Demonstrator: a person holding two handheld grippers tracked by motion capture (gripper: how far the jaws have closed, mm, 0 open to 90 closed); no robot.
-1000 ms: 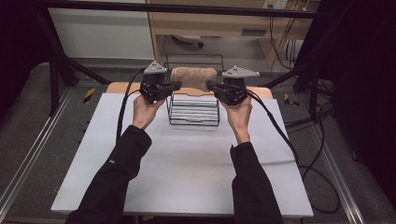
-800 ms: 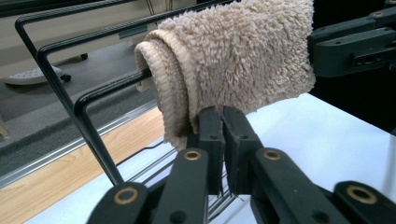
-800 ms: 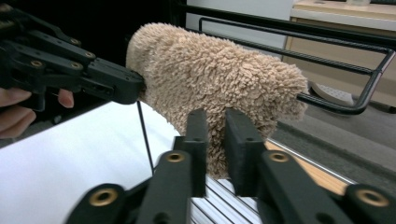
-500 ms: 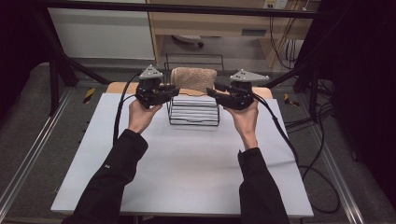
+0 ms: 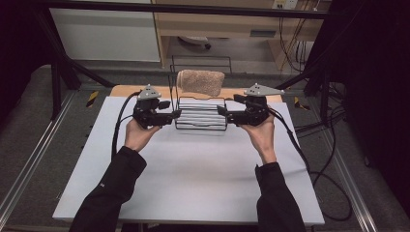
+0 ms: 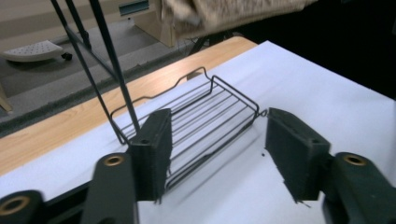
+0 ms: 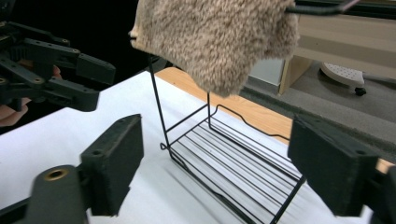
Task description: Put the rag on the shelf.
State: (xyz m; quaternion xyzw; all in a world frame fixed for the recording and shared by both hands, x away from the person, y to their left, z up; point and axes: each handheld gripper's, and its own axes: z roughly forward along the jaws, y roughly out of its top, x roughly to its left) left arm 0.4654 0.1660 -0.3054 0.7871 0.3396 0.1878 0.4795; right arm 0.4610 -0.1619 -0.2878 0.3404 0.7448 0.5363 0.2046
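High view shows a black wire rack (image 5: 200, 116) standing on the white bench (image 5: 193, 174) toward its far edge, with a tan fluffy cloth (image 5: 200, 82) draped over the rack's raised top bar. The left hand-held gripper (image 5: 175, 114) sits just beside the rack's left end, and the right hand-held gripper (image 5: 220, 111) just beside its right end, each held in 1 hand, the dark sleeves coming in from the near edge. Seen along the left hand-held gripper (image 6: 215, 154), the 2 black jaws stand apart and have just been opening; the near corner of the rack's low shelf (image 6: 196, 126) lies between them, its wire close against the left pad (image 6: 152, 149), though I cannot tell whether it touches, and clear of the other. Seen along the right hand-held gripper (image 7: 215, 163), its 2 jaws are also apart and have just been opening, with the end of the rack (image 7: 224, 158) between them and neither pad pressing on the wire. The cloth (image 7: 215, 37) hangs above that shelf, and the other hand-held gripper (image 7: 95, 84) shows at the far left, its jaws spread. Beyond the bench's far edge runs a strip of wooden board (image 5: 125, 90).
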